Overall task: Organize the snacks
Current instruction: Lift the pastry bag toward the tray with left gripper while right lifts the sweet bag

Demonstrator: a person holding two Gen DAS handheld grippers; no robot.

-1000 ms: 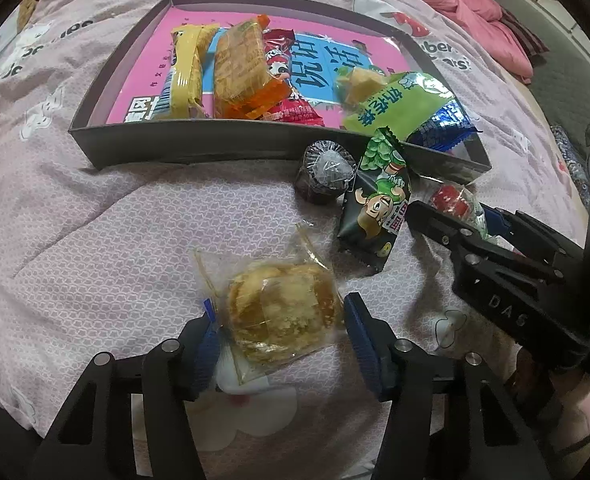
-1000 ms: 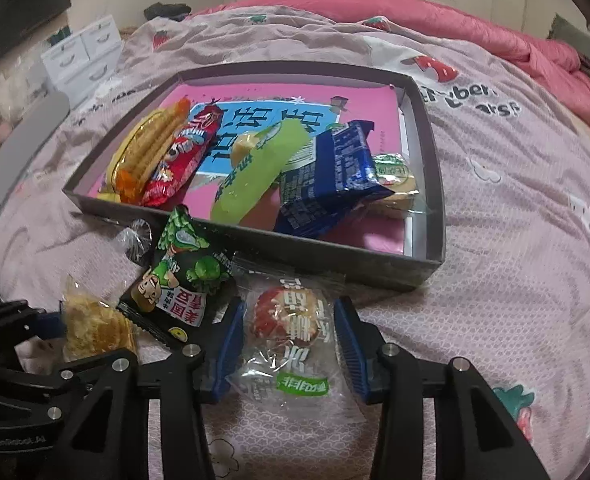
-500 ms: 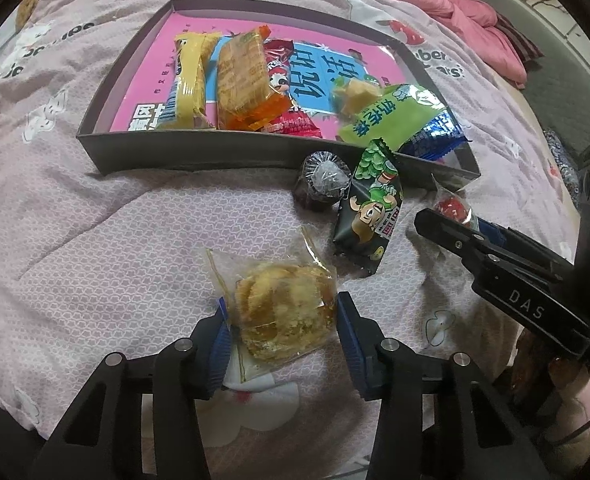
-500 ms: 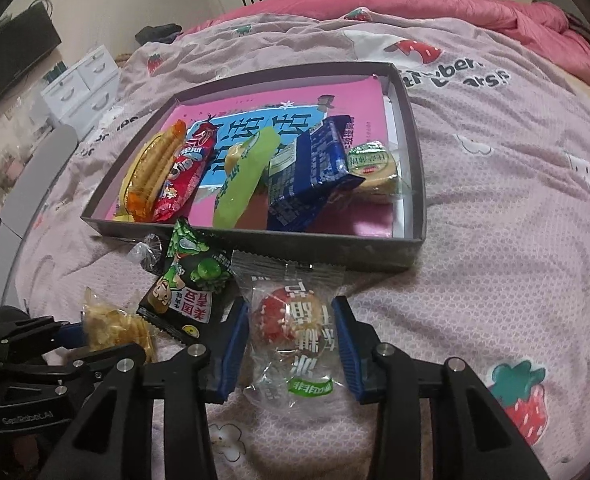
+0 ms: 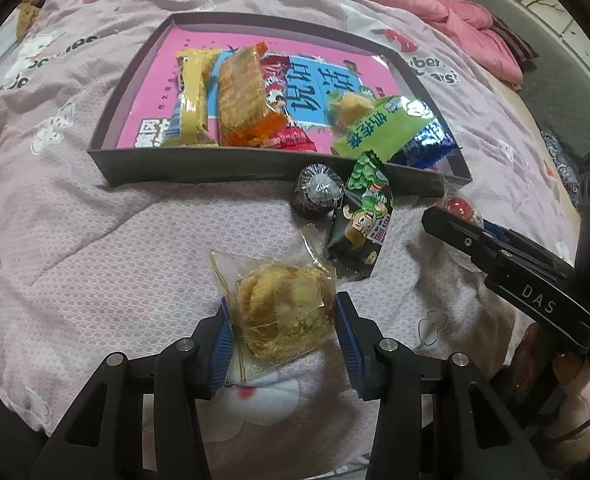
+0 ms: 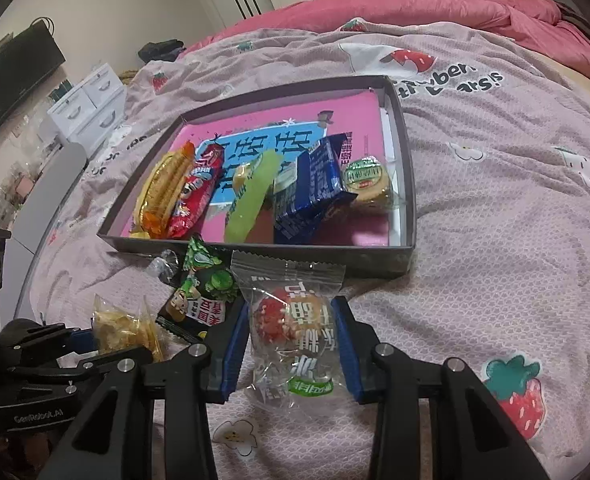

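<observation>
Mounted behind each pair of tongs, close above the bed [image 5: 95, 240], angled steeply down and forward along the fingers. From the left wrist, facing the grey tray [image 5: 199, 168] head-on across its near wall; from the right wrist, facing the same tray [image 6: 409, 200] from further right. Shared: tray, loose packets before it, each other's tongs.

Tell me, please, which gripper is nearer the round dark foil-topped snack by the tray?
Left. The left gripper sits below the dark snack; the right gripper is farther off, beyond the green packet.
</observation>
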